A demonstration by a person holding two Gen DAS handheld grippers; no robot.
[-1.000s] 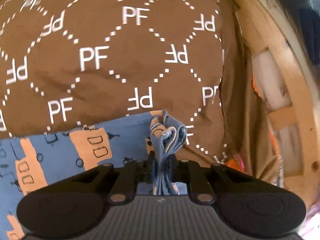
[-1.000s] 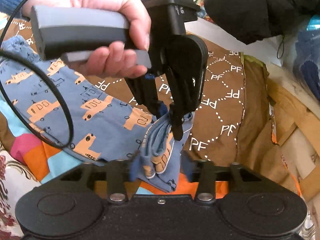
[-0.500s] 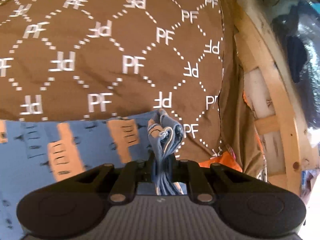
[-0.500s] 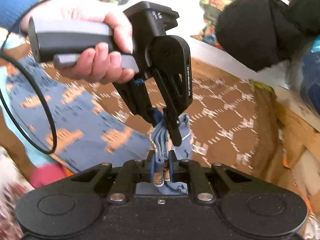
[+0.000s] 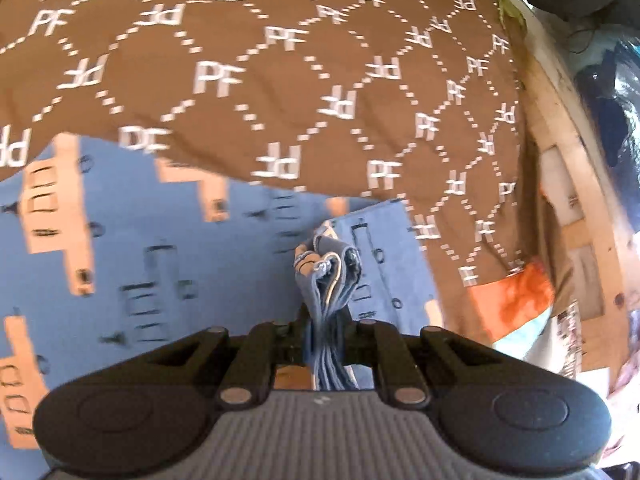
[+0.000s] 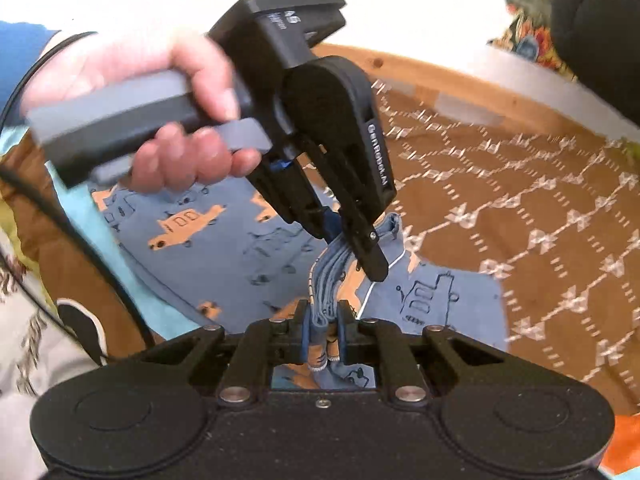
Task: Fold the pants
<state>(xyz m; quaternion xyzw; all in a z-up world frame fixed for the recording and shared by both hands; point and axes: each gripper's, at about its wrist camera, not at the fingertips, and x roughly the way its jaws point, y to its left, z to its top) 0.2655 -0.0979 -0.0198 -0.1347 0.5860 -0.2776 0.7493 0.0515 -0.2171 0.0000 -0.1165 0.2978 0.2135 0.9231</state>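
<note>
The pants [image 5: 168,264], blue with orange vehicle prints, are lying partly spread on the brown bedspread [image 5: 280,80] of a bed, one bunched edge lifted; the left gripper [image 5: 325,334] is pinching that gathered edge, jaws closed on several layers; the right gripper [image 6: 322,334], jaws having just been closing, is now clamping the same bunch just beside it. The fabric is looking thin, soft and light, draping and creasing freely; it is likely sagging between grips, so holding at hems or seams, where layers are stacking thick, seems safest against slipping.
</note>
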